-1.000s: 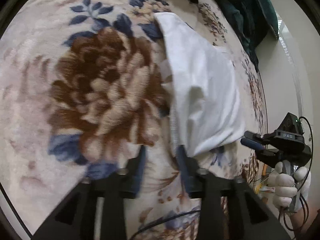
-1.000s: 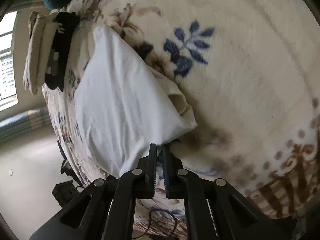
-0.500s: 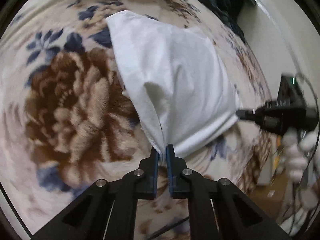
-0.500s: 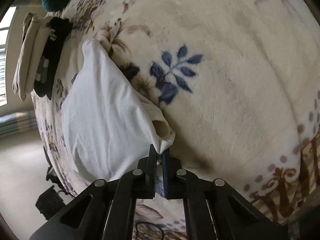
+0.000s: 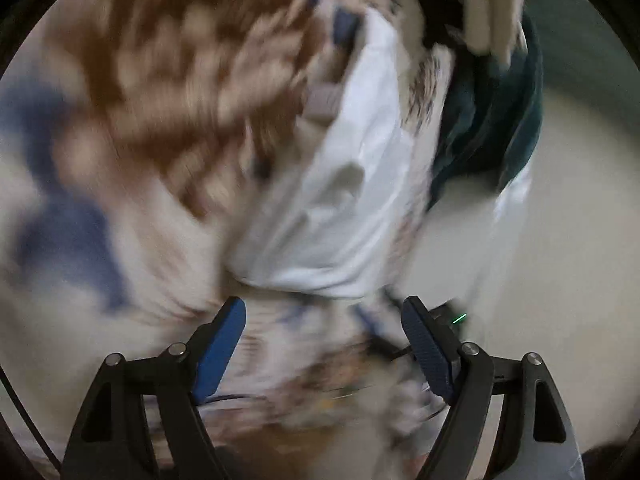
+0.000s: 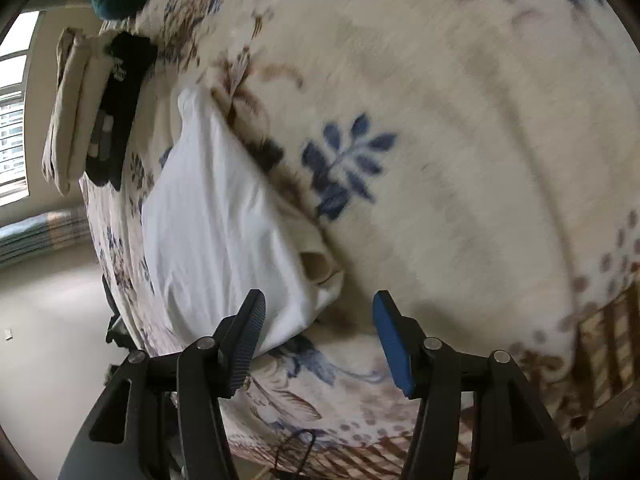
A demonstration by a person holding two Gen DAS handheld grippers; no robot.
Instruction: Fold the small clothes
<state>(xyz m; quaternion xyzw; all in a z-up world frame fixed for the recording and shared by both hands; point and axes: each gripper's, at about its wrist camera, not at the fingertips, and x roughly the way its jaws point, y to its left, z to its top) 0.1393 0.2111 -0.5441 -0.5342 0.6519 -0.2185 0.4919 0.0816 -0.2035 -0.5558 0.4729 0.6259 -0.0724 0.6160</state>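
My left gripper (image 5: pixel 322 322) and right gripper (image 6: pixel 318 314) have both just been opening; their fingers stand wide with nothing gripped. Just beyond them the white garment (image 6: pixel 216 216) lies folded on the floral blanket (image 6: pixel 460 160), with stacked clothes (image 6: pixel 92 108) farther off.

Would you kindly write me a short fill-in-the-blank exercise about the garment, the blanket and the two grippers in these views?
1. The folded garment lying on the blanket is plain ____ in colour.
2. The leaf sprig printed on the blanket beside the garment is ____.
3. The right gripper has its jaws ____, with nothing pinched between them.
4. The big flower in the left gripper view is mainly ____.

Missing words: white; blue; open; brown
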